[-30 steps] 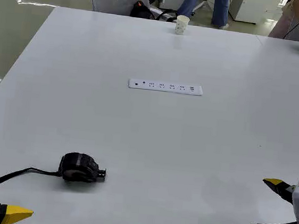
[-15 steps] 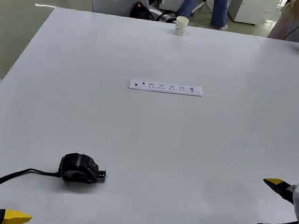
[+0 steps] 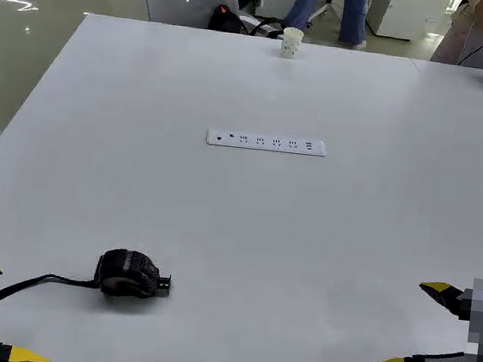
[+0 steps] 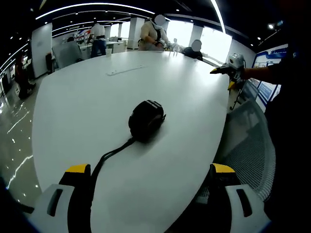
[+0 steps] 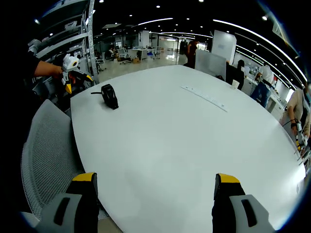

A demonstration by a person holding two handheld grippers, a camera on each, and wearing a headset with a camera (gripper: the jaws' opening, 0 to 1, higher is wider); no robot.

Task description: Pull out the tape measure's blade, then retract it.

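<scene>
Now, tape measure [image 3: 131, 273] lying free on table [image 3: 350, 218], left tongs [image 3: 13, 314] apart, right tongs [image 3: 403, 328] apart

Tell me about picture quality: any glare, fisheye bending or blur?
Head view: sharp and evenly lit, glare spots on the glossy floor, a soft faint shadow under the tape measure. Left gripper view: fisheye bows the table, windows blown out. Right gripper view: same bowing, ceiling lights streak.
</scene>
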